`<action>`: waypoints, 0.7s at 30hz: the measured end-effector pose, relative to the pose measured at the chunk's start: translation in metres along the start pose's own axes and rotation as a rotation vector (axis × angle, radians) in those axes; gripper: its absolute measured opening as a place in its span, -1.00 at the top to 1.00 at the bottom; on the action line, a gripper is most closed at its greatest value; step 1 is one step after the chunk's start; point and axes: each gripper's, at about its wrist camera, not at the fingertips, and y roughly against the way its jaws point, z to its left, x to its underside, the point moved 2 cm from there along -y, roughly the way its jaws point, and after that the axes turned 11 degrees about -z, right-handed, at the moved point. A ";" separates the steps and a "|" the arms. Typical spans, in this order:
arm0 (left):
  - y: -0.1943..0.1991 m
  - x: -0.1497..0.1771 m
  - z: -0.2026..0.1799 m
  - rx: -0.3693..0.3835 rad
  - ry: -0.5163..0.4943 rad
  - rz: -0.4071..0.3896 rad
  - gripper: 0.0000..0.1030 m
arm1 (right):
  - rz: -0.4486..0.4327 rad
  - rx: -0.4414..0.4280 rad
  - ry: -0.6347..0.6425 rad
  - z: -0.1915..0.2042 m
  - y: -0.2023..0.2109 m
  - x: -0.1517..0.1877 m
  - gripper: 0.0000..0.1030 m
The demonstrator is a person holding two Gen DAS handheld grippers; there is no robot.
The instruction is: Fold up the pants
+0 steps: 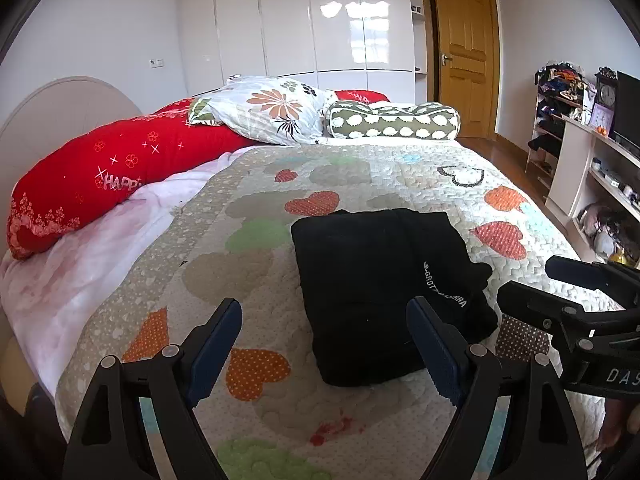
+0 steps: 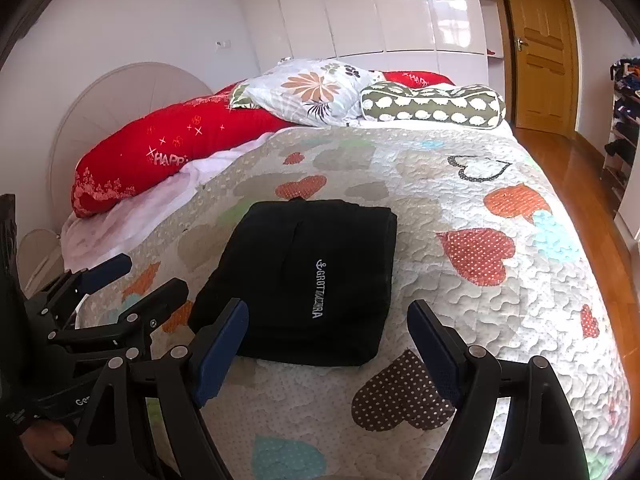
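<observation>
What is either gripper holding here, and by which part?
Nothing. The left gripper and right gripper both stand open above the quilt, with no cloth between the fingers. The folded pants lie free on the bed.

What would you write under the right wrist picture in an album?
Folded black pants lie on the heart quilt, both hand-held grippers open: right in front, left beside it.

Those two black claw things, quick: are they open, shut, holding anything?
Left gripper: open, holding nothing.
Right gripper: open, holding nothing.
</observation>
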 end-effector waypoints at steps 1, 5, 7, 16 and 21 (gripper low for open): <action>0.000 0.000 0.000 0.001 0.002 0.001 -0.64 | 0.002 -0.001 0.002 0.000 0.000 0.000 -0.61; -0.002 -0.001 0.002 0.004 0.018 0.002 -0.64 | 0.004 -0.002 0.002 0.001 -0.001 0.000 -0.61; -0.002 -0.001 0.002 0.000 0.017 0.003 -0.65 | 0.004 0.001 0.001 0.001 -0.001 0.001 -0.61; -0.007 0.001 -0.001 0.006 0.019 0.013 -0.65 | 0.019 0.000 0.000 -0.003 -0.005 0.004 -0.61; -0.007 0.002 -0.002 0.006 0.020 0.015 -0.64 | 0.024 0.002 -0.005 -0.005 -0.006 0.006 -0.61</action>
